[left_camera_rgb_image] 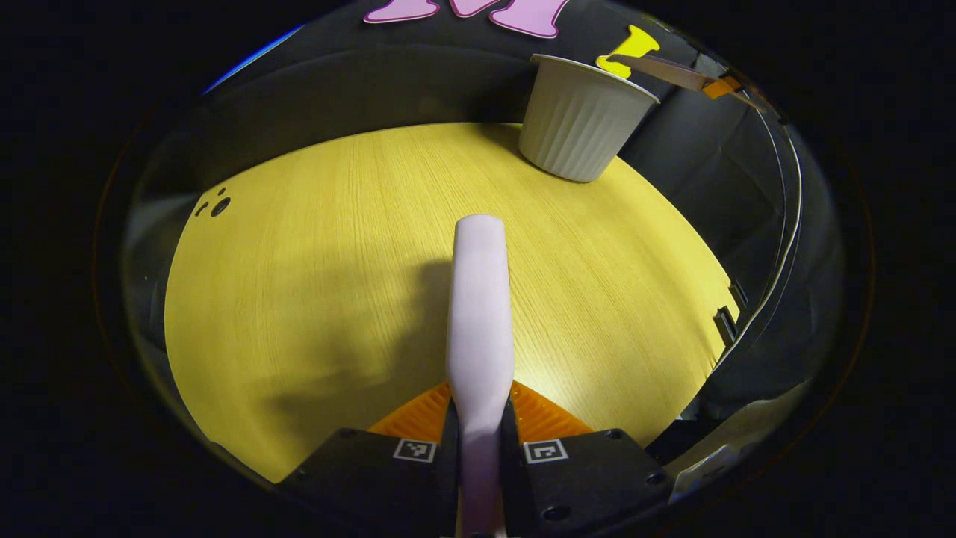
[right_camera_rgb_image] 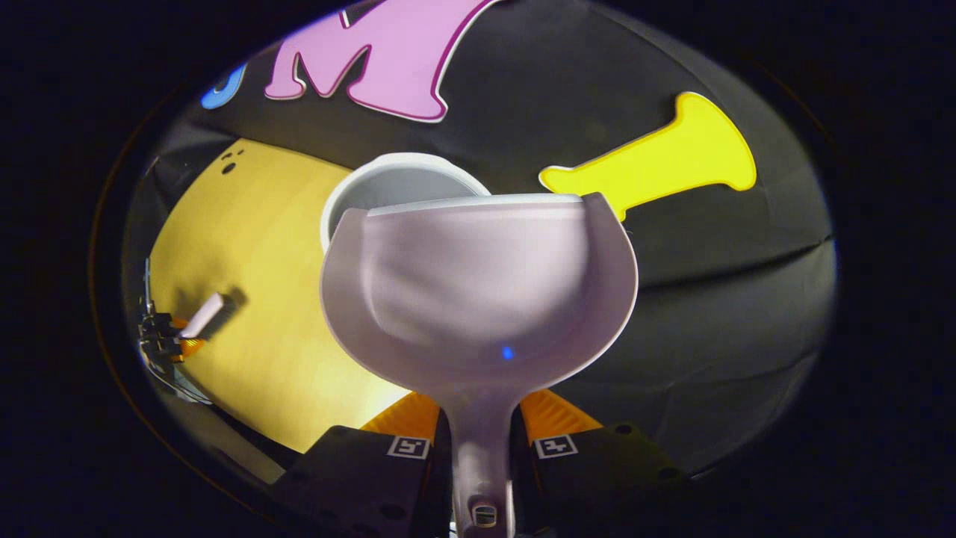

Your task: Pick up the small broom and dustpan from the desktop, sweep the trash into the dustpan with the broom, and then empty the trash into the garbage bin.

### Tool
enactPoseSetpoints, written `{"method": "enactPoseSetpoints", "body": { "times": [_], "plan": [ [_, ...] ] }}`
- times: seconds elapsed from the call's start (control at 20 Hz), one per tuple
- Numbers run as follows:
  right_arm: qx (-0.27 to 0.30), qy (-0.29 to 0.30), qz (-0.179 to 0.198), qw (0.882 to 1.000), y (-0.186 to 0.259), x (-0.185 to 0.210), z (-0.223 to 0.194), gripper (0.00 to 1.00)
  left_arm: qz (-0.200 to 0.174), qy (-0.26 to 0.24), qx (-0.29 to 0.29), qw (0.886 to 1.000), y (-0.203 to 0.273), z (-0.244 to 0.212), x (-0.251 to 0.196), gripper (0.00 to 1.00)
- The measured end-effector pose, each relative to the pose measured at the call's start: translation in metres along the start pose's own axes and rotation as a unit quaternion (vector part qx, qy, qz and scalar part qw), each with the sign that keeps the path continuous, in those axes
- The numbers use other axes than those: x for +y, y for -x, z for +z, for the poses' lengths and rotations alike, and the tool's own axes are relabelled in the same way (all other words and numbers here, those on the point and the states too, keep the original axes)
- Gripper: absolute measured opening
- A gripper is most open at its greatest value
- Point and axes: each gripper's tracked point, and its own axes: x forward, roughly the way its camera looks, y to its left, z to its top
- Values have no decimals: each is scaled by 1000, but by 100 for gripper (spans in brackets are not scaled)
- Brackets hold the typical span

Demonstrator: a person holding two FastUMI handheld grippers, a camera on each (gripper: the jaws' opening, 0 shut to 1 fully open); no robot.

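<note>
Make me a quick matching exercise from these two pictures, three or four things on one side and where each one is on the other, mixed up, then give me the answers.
Things:
1. broom
2. dustpan
3. bin
4. desk

Places or states:
A. stands near the desk's far edge, upright, open at the top
B. its handle is clamped in the right gripper, pan raised in front of the bin
C. yellow wood grain, lying under everything
D. clamped in the left gripper, pointing forward above the desk

Pairs: 1-D, 2-B, 3-A, 4-C
</note>
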Motion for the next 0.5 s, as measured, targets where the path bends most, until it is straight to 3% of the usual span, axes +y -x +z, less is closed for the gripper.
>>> {"method": "enactPoseSetpoints", "body": {
  "times": [0.05,0.5],
  "plan": [
    [-12,-9,11,1000,5,8,-3,36,2,0,-1,1000,0,0,0,28],
    [-59,-37,84,994,36,88,-63,36,27,-5,-2,1000,-1,0,4,28]
  ]
}}
